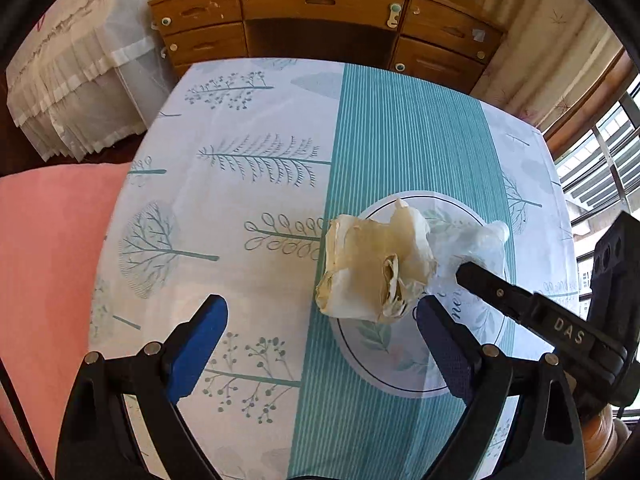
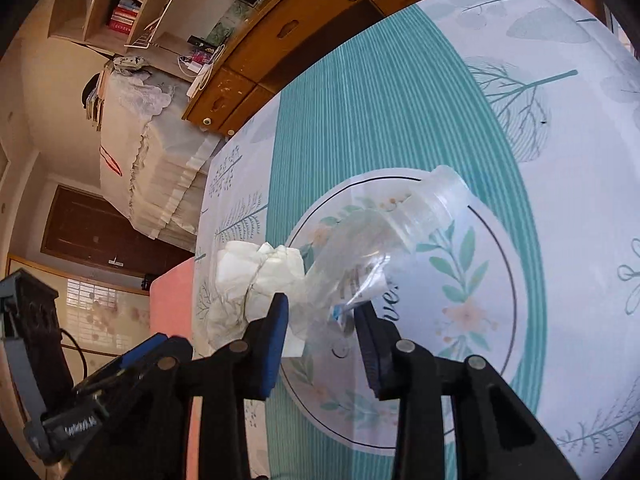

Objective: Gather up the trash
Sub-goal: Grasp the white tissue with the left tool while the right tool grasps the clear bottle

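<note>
crumpled paper (image 1: pixel 374 270) mid-table, left gripper (image 1: pixel 320 326) spread wide, tablecloth (image 1: pixel 224 200) left

Bottle base: the clear plastic bottle (image 2: pixel 384 248) has its lower end hidden between the right gripper (image 2: pixel 320 320) fingers.
Bottle in left view: mostly covered by the crumpled tissue (image 1: pixel 372 268).
Table (image 2: pixel 560 240): near edge cut off by frame.

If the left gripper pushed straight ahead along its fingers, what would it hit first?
Probably the crumpled paper wad. The left gripper stands wide open, and the wad lies just ahead, toward its right finger. The clear plastic bottle lies beyond it. Depth is hard to judge.
</note>
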A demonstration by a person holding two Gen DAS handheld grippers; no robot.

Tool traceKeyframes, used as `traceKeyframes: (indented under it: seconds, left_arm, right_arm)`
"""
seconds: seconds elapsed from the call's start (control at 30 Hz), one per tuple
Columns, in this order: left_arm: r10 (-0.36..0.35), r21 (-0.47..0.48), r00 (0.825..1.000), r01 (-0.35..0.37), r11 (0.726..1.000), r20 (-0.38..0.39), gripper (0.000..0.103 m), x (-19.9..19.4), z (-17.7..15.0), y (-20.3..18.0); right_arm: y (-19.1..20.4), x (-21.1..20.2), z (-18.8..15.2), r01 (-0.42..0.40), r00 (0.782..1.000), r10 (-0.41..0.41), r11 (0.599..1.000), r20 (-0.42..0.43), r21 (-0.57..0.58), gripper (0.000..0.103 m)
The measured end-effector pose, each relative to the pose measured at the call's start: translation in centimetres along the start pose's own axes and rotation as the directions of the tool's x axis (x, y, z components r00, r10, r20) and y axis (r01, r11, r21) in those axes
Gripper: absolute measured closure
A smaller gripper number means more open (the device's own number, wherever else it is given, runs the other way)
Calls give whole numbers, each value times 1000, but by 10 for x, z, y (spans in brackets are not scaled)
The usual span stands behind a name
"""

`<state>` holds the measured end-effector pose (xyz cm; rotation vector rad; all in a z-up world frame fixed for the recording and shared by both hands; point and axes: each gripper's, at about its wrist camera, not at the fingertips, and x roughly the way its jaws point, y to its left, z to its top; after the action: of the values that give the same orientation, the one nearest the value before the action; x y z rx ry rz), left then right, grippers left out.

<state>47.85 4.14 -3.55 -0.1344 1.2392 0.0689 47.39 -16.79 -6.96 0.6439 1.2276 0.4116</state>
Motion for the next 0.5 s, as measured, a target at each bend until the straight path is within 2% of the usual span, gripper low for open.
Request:
traceKeyframes:
  seconds: [0.17, 0.27, 0.47, 0.5]
  left_arm:
    - [-53, -23, 997, 52, 998, -56, 9, 27, 14, -9]
    - [-48, -43, 995, 44, 998, -88, 9, 45, 21, -10]
    - [-84, -147, 984, 60, 987, -156, 9, 74, 27, 3]
    - [-93, -162, 982, 66, 985, -162, 16, 78, 26, 5]
  right_arm:
    - [-4, -12, -2, 27, 1000, -27, 998, -3, -49, 69]
    - [-6, -15, -2, 31, 999, -32, 998, -8, -60, 69]
    - [-7, -17, -4, 32, 999, -33, 996, -18, -79, 69]
    - [-7, -17, -4, 32, 999, -34, 996, -19, -83, 69]
